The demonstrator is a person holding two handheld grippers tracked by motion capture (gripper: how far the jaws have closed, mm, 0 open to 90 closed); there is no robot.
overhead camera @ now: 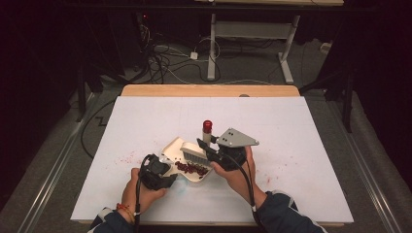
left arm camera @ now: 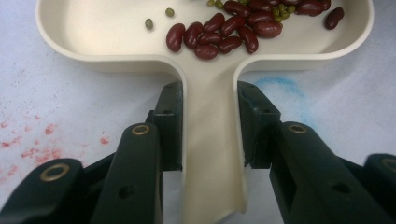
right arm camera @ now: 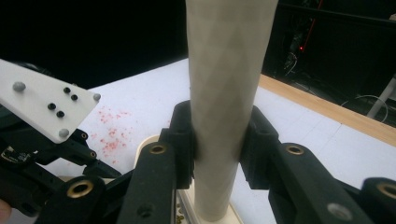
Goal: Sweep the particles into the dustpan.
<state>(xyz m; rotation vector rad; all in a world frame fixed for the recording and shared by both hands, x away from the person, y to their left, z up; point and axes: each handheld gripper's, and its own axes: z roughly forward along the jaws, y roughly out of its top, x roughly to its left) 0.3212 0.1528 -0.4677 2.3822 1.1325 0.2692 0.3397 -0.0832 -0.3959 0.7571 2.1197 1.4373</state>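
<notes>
Left claw [left arm camera: 208, 121] clamps dustpan [left arm camera: 208, 154] handle; right claw [right arm camera: 217, 140] clamps brush [right arm camera: 224, 93] handle; hard strokes could flick beans [left arm camera: 224, 32] past the 12 o'clock rim.

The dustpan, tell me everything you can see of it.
The dustpan is cream, smooth plastic by its look, with a shallow raised-rim tray and a flat handle. It lies flat on the white table. The left gripper clamps the handle between its fingers. Red beans and a few small green ones lie in the tray.
</notes>
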